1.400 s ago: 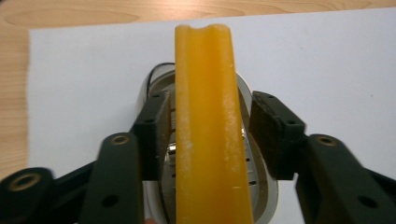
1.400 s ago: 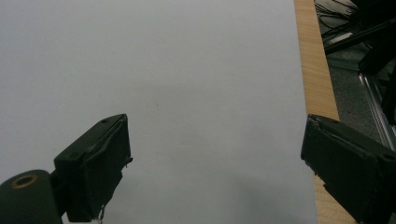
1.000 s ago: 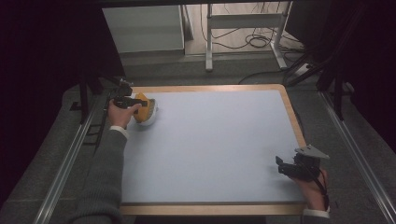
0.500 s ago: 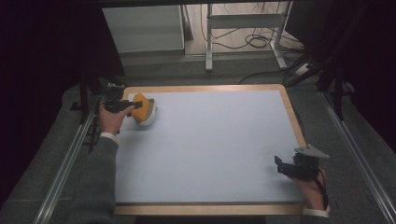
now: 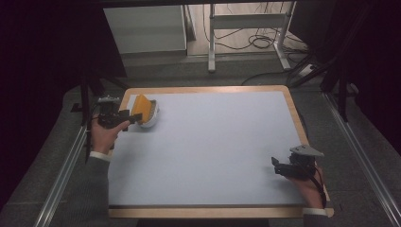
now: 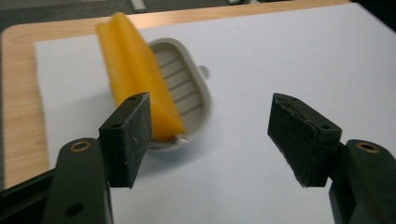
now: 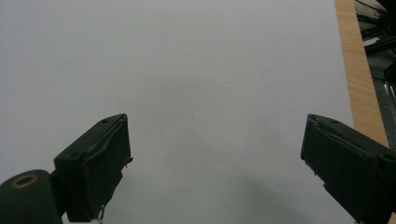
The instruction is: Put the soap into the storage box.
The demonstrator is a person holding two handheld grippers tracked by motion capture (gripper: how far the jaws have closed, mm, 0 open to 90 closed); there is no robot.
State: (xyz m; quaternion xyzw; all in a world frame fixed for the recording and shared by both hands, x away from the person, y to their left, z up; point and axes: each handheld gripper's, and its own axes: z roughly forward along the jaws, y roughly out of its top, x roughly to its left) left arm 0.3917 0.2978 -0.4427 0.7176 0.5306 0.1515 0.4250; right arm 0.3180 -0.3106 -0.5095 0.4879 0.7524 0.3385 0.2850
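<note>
A person stands at the near edge of the worktop (image 5: 208,151), which carries a pale sheet with a wooden border showing round it. At the far left corner sits a small grey dish (image 5: 149,115) with a ribbed inside, and a yellow slab (image 5: 140,108) (soap or sponge, I cannot tell which) stands tilted on its edge in it, leaning across the dish's left side.

The left hand-held gripper (image 5: 126,117) is just beside the dish, its tips pointing at it from the left. In the left gripper view its jaws stand wide apart with nothing between them; the left pad (image 6: 127,135) is in front of the slab's lower end (image 6: 140,84), and whether it touches I cannot tell. The dish (image 6: 187,93) lies ahead, left of the gap.

The right hand-held gripper (image 5: 276,165) is well apart from all this, near the right front corner, held low over the sheet with a grey plate on top. In the right gripper view its jaws are likewise spread wide and hold nothing, with bare sheet (image 7: 196,93) beneath and the wooden border (image 7: 357,70) at the right
</note>
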